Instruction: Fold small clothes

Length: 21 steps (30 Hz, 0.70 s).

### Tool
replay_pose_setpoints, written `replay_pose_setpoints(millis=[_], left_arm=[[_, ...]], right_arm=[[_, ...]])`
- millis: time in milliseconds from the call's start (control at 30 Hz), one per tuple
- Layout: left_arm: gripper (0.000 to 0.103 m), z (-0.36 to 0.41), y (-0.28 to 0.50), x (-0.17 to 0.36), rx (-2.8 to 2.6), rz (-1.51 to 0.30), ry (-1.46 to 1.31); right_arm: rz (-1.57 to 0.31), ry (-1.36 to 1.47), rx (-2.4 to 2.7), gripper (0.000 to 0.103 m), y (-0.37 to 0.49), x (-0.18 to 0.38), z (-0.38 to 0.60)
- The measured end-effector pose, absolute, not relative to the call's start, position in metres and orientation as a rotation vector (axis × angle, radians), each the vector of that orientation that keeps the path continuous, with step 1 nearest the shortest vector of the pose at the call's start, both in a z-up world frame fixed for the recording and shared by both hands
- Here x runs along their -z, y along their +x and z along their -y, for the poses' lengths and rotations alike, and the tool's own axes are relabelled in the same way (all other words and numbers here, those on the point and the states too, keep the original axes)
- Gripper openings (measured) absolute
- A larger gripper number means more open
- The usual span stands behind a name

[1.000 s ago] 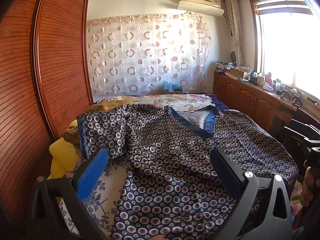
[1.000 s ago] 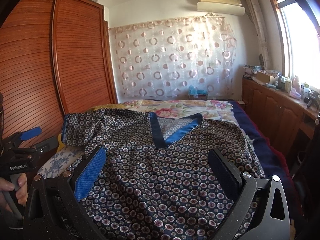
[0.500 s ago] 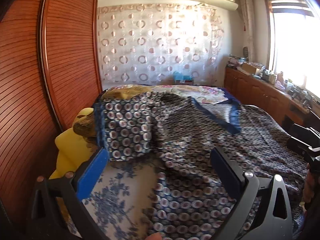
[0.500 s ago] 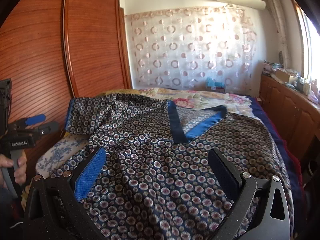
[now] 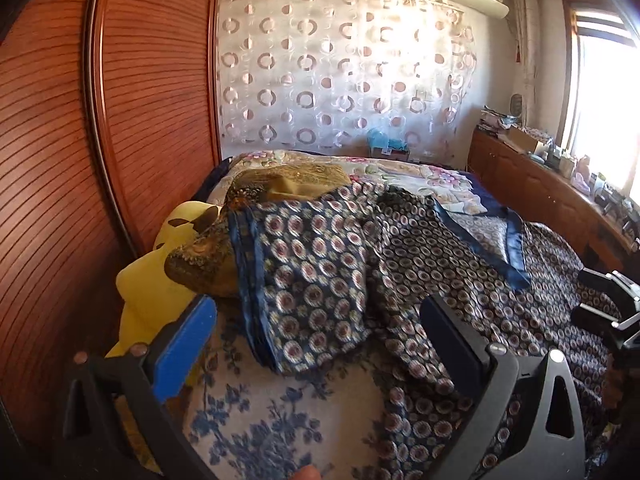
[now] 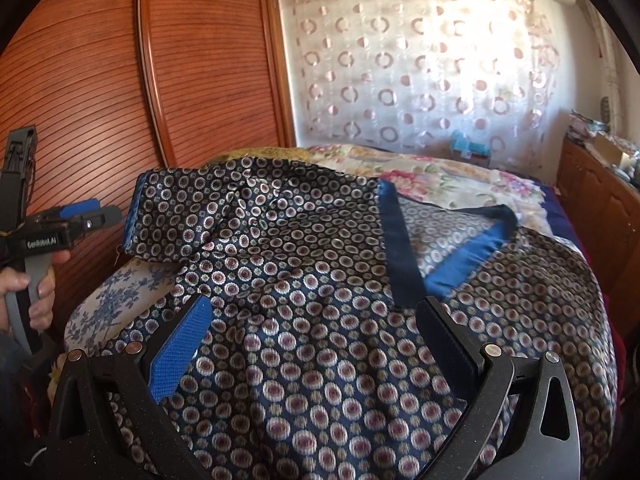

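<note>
A dark blue top printed with small rings (image 6: 320, 264) lies spread front-up on the bed, its plain blue V-neck trim (image 6: 400, 248) toward the far side. In the left wrist view its short left sleeve (image 5: 304, 280) lies over a gold cloth, just ahead of my left gripper (image 5: 316, 340). That gripper is open and holds nothing. My right gripper (image 6: 312, 344) hovers open over the lower body of the top. Each gripper also shows in the other's view: the left gripper (image 6: 94, 216) in a hand at the bed's left, the right gripper (image 5: 588, 296) at the right edge.
A slatted wooden wardrobe (image 5: 120, 120) stands close along the bed's left side. A yellow pillow (image 5: 148, 276) and a gold embroidered cloth (image 5: 200, 260) lie under the sleeve. A blue-flowered sheet (image 5: 260, 420) covers the near corner. Wooden cabinets (image 5: 540, 188) run along the right.
Both views have swung left and closer to the bed. The left gripper now faces the sleeve and the near left corner. The garment lies as before, and both grippers stay open.
</note>
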<state>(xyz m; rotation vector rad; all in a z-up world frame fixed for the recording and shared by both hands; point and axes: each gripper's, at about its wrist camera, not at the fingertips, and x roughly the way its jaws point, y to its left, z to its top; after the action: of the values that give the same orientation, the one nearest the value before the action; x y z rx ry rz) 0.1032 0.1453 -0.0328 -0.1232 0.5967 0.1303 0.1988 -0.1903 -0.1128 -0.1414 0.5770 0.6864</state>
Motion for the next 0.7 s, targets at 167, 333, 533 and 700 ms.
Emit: replay_pose_setpoints(millis=[167,333,533,700], left_arm=[[0.101,-0.174,0.126,0.034,-0.117,-0.621,-0.179],[0.088,-0.196,0.146,0.041,-0.098,-0.648,-0.216],[0.055,-0.207,0.165,0.046,-0.035,-0.660,-0.265],[0.011,-0.209,0.171,0.039,-0.007,-0.642,-0.261]], right_arm=[[-0.618,-0.149,-0.712,0.103,0.225,0.119,0.172],[-0.657,-0.149,-0.735,0.103,0.244,0.126,0.158],[-0.695,-0.137,-0.752,0.103,0.261,0.132,0.150],[-0.699,-0.128,-0.750,0.103,0.267,0.133,0.154]])
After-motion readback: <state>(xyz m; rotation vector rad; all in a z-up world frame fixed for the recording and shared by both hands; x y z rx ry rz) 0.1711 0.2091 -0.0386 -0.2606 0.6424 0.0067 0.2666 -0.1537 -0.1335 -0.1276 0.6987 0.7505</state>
